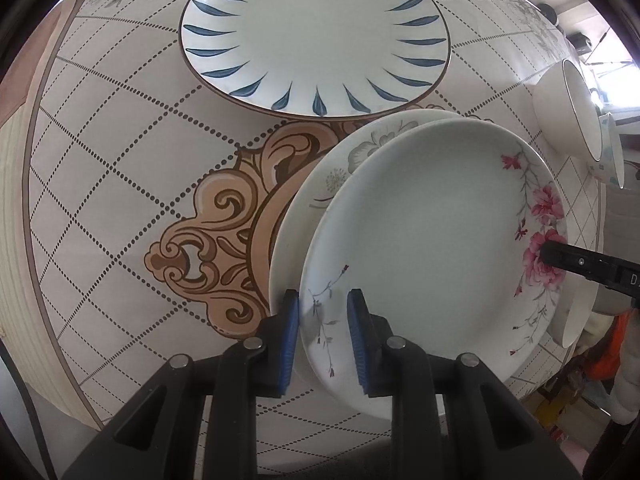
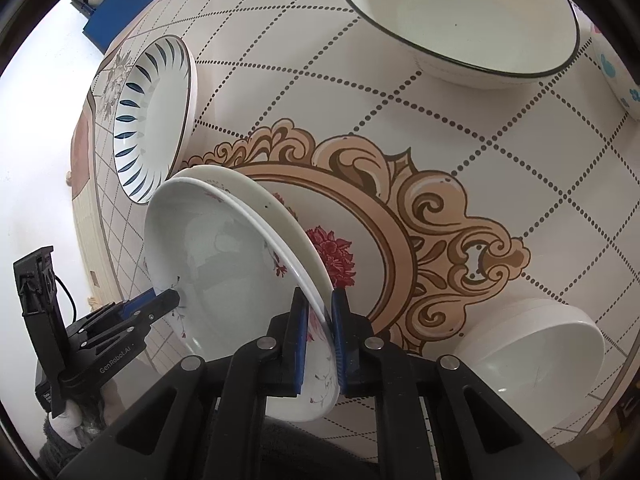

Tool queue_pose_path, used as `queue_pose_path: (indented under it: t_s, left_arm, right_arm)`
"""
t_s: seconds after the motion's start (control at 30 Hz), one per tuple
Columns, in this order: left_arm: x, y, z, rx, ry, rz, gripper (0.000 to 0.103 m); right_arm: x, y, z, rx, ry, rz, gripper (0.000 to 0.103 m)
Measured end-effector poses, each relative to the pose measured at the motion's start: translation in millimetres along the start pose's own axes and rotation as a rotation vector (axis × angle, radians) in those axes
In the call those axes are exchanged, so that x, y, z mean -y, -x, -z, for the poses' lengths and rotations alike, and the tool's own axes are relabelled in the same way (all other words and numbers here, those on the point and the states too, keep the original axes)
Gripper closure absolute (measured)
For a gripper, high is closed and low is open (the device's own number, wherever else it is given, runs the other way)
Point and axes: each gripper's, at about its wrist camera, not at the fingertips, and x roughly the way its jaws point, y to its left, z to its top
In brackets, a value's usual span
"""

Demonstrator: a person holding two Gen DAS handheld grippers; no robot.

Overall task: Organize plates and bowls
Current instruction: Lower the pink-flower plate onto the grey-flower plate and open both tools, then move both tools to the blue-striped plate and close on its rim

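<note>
Spreading under everything is the tablecloth [image 1: 132, 152], cream with dotted diamond lines and a tan scrollwork medallion at its middle. Next in size is the blue-leaf plate [image 1: 316, 36], lying flat on the cloth beyond the medallion, apart from the others. Near it, over the medallion, I hold the pink-flower plate [image 1: 436, 248] tilted above a second floral plate [image 1: 320, 200], which lies flat on the cloth and shows a grey bloom on one side and a red one on the other. The two sit close together; whether they touch I cannot tell. A dark-rimmed white bowl [image 2: 460, 20] stands farther off, a plain white bowl [image 2: 536, 356] lies tipped on its side by my right hand, and a bowl with blue hearts [image 2: 616, 68] peeks in at the edge. My left gripper [image 1: 322, 336] has its blue pads set on either side of the pink-flower plate's near rim, clamped onto it. My right gripper [image 2: 320, 332] pinches the opposite rim, by the pink blossoms, pads tight on the china.
</note>
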Motion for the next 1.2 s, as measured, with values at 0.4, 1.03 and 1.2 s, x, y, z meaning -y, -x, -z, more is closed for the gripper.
queue_pose_path:
  t_s: [0.4, 1.03, 1.2]
  left_arm:
    - [-21.6, 22.7, 6.1, 0.012, 0.032, 0.010, 0.074]
    - [-53.9, 98.5, -50.4, 0.223, 0.119, -0.073, 0.040]
    - [-72.7, 92.3, -91.3, 0.220, 0.166, -0.069, 0.040]
  right_arm:
    - [-6.4, -4.7, 0.9, -0.001, 0.040, 0.050, 0.091]
    - [-64.5, 49.2, -31.8, 0.178, 0.075, -0.021, 0.024]
    - [-87.7, 49.1, -64.0, 0.244, 0.043, -0.063, 0.019]
